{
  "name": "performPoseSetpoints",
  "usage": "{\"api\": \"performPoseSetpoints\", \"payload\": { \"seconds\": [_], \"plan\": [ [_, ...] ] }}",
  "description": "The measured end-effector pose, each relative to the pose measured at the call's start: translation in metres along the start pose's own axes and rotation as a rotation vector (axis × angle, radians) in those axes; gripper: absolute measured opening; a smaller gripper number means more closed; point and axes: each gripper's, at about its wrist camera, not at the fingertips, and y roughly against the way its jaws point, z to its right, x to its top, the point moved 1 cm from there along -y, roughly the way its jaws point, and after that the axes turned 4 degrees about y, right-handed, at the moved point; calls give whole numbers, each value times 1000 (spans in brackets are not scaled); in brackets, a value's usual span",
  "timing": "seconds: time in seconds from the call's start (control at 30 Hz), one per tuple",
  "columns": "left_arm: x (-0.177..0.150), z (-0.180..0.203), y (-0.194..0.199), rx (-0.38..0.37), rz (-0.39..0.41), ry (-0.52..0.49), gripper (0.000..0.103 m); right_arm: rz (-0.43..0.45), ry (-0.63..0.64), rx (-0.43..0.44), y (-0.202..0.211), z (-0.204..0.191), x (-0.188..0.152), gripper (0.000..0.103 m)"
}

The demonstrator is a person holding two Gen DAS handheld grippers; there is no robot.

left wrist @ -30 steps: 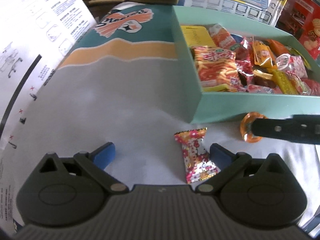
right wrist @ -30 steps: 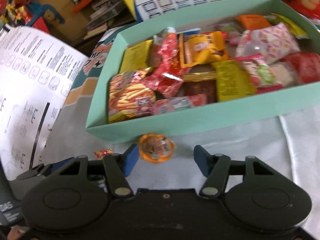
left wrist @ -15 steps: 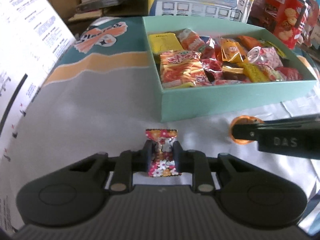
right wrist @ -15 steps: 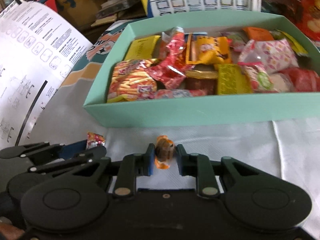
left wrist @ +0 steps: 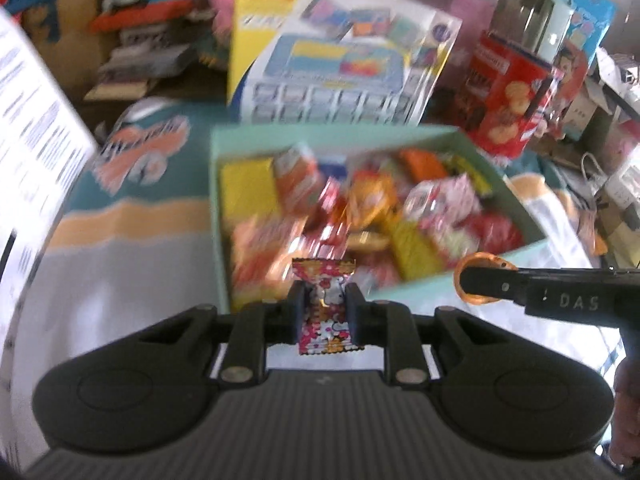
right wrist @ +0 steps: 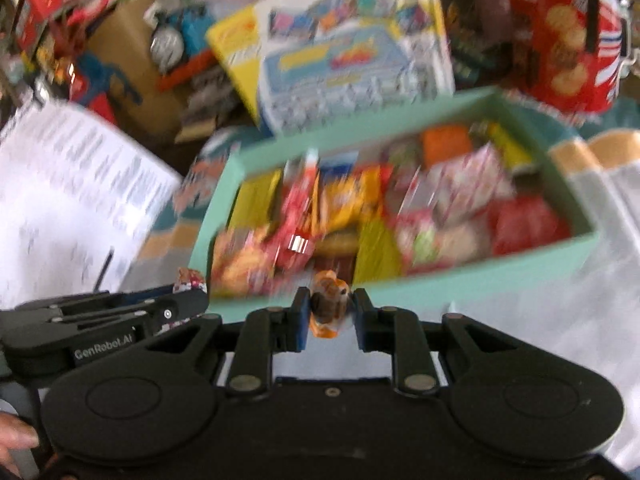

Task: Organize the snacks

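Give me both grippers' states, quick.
Left gripper: closed on the pink cartoon candy.
Right gripper: closed on the orange jelly cup.

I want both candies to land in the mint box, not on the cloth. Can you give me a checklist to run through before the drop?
1. Left gripper shut on the pink cartoon candy: ok, pads clamp its middle.
2. Right gripper shut on the orange candy: ok, held between both pads.
3. Mint box open on top: ok, no lid on it.
4. Free room inside the box: cannot tell; the snack packets look crowded and the picture is blurred.
5. Grippers past the box's near wall: cannot tell; both candies sit at about the near rim in view.
6. Grippers apart from each other: ok, side by side with a gap.
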Motion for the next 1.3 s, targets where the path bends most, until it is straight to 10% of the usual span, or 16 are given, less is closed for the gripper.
{"api": "performPoseSetpoints", "payload": {
  "seconds": [0.47, 0.53, 0.67, 1.3],
  "plan": [
    [120, 59, -102, 18, -26, -65, 22, 20, -137, 5, -68, 65, 114, 25],
    [126, 61, -113, 52, -24, -66, 37, 30, -147, 4, -73, 70, 120, 43],
    [123, 55, -118, 129, -8, -52, 101, 70, -170, -12, -72, 73, 123, 102],
    [54, 36, -39, 193, -44, -26, 103, 17, -78, -113, -14, 40, 66, 103]
  ]
}}
